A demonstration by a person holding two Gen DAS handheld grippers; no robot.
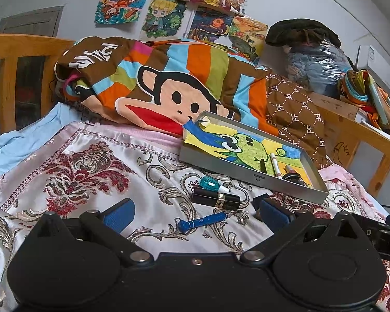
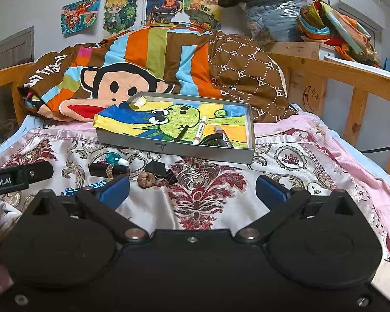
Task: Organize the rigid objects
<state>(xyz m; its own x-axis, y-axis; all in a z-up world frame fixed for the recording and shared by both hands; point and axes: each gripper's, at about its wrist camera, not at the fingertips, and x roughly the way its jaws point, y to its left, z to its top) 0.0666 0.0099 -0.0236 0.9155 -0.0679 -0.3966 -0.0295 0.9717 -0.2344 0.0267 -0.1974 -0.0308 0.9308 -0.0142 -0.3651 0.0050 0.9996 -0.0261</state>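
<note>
A grey metal tray (image 1: 247,175) (image 2: 169,147) lined with a frog drawing lies on the bed and holds a white marker (image 1: 275,165) (image 2: 199,133) and a few dark items. On the satin cover in front of it lie a teal nail-polish bottle (image 1: 210,183) (image 2: 115,159), a black lipstick (image 1: 215,199) (image 2: 108,169) and a blue pen (image 1: 202,221) (image 2: 87,187). A walnut (image 2: 146,180) and a black binder clip (image 2: 161,169) lie beside them. My left gripper (image 1: 195,212) is open just short of the pen. My right gripper (image 2: 192,189) is open over bare cover.
A rolled monkey-print quilt (image 1: 169,85) (image 2: 148,59) lies behind the tray. Wooden bed rails (image 1: 20,49) (image 2: 345,72) run along the back and right. Bagged clothes (image 2: 275,10) are piled on a box at the far right. The left gripper's arm (image 2: 18,175) shows at the right view's left edge.
</note>
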